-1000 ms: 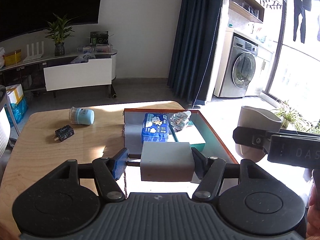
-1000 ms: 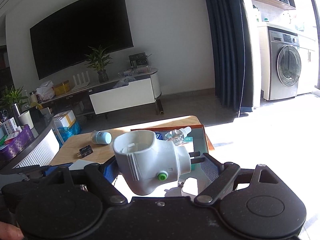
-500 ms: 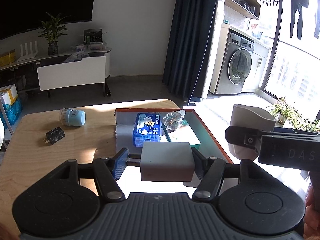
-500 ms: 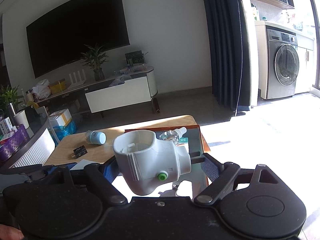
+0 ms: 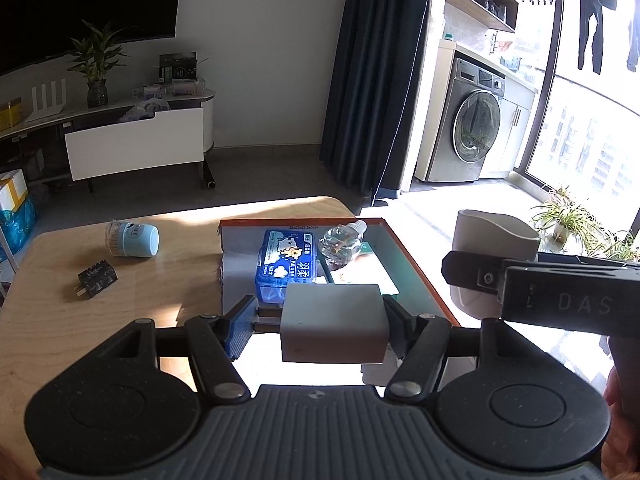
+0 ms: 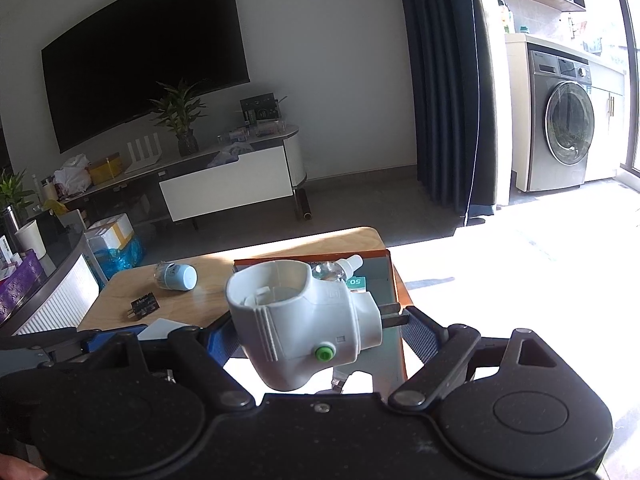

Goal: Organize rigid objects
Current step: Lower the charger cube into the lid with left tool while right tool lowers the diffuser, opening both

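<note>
My left gripper [image 5: 320, 320] is shut on a grey block charger [image 5: 332, 328], with its metal prongs against the blue left pad. It hangs over the near end of an orange-rimmed box [image 5: 416, 264]. My right gripper [image 6: 320, 328] is shut on a white socket adapter [image 6: 304, 320] with a green button, held above the near side of the same box [image 6: 312, 258]. In the left wrist view that adapter [image 5: 492, 236] shows at the right. A light-blue cup [image 5: 132, 240] lies on its side on the wooden table [image 5: 160, 288], near a black plug [image 5: 96, 278].
Inside the box lie a blue packet [image 5: 286, 268], a clear small bottle [image 5: 340, 240] and a green card [image 5: 380, 276]. A TV stand [image 5: 136, 148], a dark curtain [image 5: 376, 80] and a washing machine [image 5: 476, 124] stand beyond the table. A person's hand [image 5: 624, 408] shows at the right edge.
My right gripper with the white adapter has drifted slightly sideways over the box. Both grips are the same and the things on the table have not moved.
</note>
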A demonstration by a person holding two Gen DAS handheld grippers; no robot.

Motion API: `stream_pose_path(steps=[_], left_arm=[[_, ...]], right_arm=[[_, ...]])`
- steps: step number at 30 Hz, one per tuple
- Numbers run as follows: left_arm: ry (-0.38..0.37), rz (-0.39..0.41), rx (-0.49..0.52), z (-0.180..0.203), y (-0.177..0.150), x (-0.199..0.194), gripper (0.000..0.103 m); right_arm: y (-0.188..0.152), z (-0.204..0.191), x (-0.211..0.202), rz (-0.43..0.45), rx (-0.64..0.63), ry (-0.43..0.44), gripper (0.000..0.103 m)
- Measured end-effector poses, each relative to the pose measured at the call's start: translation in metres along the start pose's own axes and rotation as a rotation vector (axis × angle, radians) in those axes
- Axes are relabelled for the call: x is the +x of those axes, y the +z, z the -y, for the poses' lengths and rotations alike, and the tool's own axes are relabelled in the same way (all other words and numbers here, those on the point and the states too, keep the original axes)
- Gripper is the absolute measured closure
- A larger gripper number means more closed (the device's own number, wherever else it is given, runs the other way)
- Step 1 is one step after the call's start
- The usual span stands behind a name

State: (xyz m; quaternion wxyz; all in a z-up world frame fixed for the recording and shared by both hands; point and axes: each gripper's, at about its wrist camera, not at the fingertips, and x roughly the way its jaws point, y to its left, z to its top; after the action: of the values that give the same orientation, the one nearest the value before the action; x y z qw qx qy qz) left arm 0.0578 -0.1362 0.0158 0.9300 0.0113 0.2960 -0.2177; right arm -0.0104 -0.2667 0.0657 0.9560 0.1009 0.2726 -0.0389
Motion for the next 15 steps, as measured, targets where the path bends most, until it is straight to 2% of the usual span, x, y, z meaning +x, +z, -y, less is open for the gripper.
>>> stream_pose_path(steps=[15], left_arm=[[-0.002,-0.034,0.0,0.0,0.006,0.019,0.037]], right_arm=[[0.007,0.004,0.033,-0.046,-0.005,-0.009,0.003]])
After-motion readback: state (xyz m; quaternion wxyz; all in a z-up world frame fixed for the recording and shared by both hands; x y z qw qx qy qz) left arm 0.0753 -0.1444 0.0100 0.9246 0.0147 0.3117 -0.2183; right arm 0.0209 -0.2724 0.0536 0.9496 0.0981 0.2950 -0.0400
